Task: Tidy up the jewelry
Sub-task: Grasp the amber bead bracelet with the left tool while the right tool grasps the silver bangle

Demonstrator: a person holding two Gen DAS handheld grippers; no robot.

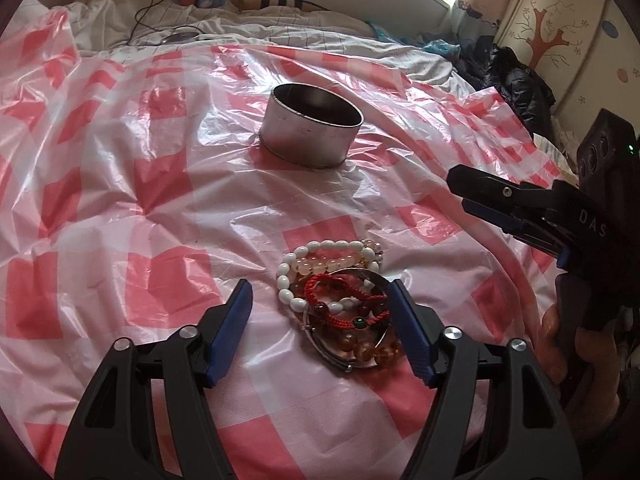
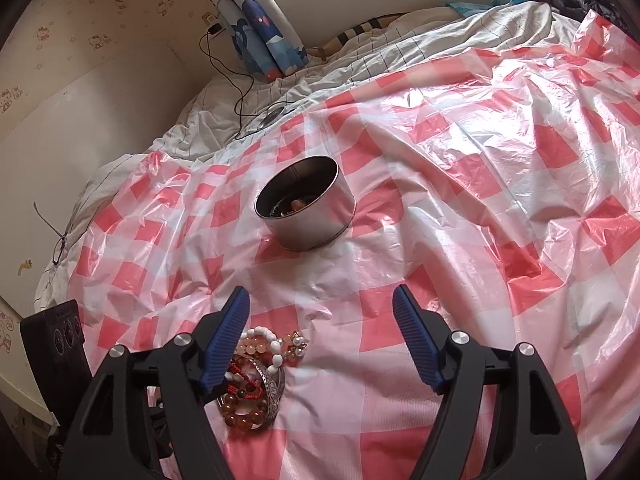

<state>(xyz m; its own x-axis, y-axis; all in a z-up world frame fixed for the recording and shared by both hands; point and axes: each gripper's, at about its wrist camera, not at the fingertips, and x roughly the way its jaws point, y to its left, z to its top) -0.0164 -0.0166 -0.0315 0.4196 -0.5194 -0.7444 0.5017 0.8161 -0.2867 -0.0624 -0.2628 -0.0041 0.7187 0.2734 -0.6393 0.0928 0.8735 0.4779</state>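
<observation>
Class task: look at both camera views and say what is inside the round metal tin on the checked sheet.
In the right wrist view the metal tin holds a few beads and something dark at the bottom. Its near wall covers the rest; the left wrist view shows only its dark inside.

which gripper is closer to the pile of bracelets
Left. The left gripper has its open jaws straddling the bracelet pile; the right gripper sits beside it, off to the pile's right, jaws open over bare cloth.

Left gripper (image 1: pixel 320 304) black arms, ribbed blue pads, silver screws, right gripper (image 2: pixel 320 316) alike, "DAS" lettering at right edge
</observation>
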